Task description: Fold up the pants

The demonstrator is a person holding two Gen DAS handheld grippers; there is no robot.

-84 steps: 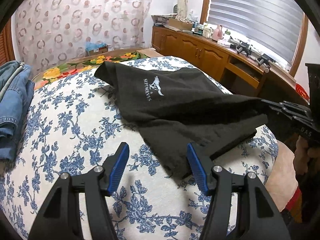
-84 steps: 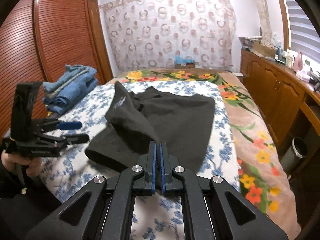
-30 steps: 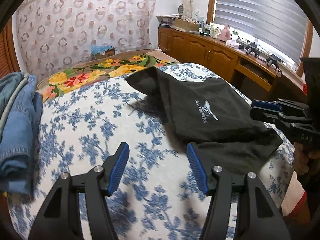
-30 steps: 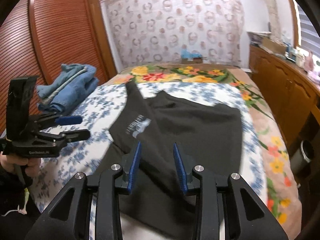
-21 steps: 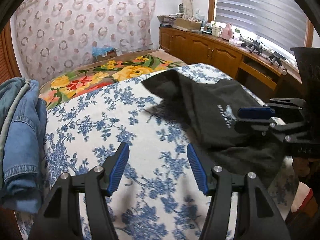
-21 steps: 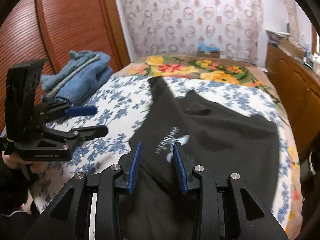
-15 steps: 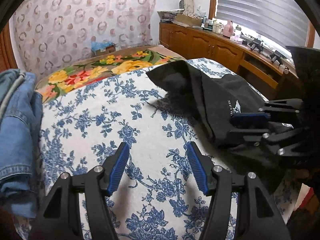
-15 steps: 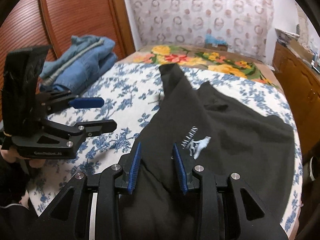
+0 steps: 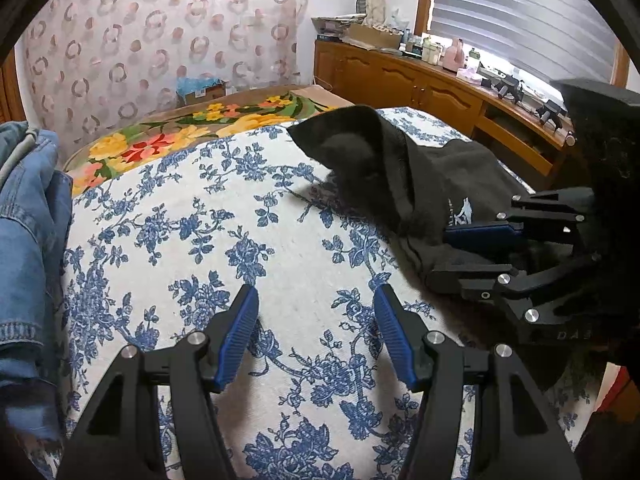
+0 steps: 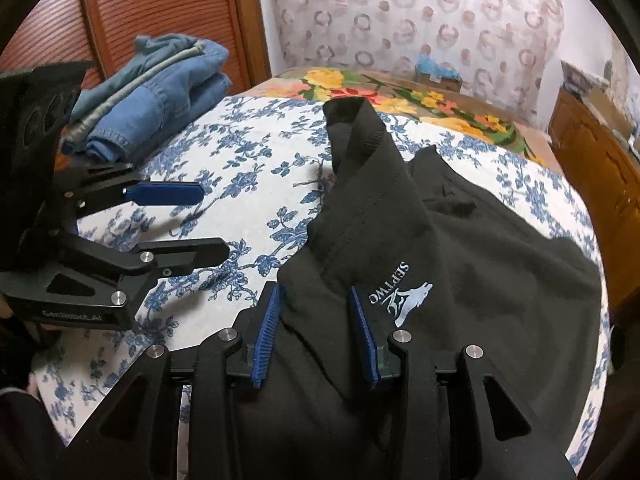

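A bed under a blue-and-white floral sheet fills both wrist views, with a bright flowered blanket showing past it at 12 o'clock. In the left wrist view, folded denim is stacked at 9 o'clock on the bed's edge, a circle-patterned curtain hangs across the far wall from 10 to 12 o'clock, and a wooden cabinet run cluttered with bottles sits beneath a slatted window blind at 1 to 2 o'clock. In the right wrist view, a slatted wooden wardrobe door stands at 11 o'clock behind the denim.

The left gripper has its blue-padded jaws spread wide, nothing between them, over bare sheet. The black pants lie at 2 to 3 o'clock from it, one corner standing up in a peak. The right gripper also has its jaws apart, low over the pants, with dark cloth running between its fingers and a white wolf logo just beside the right finger; the jaws are not pinching the cloth.

Against the views 2.8 seconds back, the right gripper, then clamped shut, has opened, and the pants, then spread flat in front of the left gripper, now lie off to its right.
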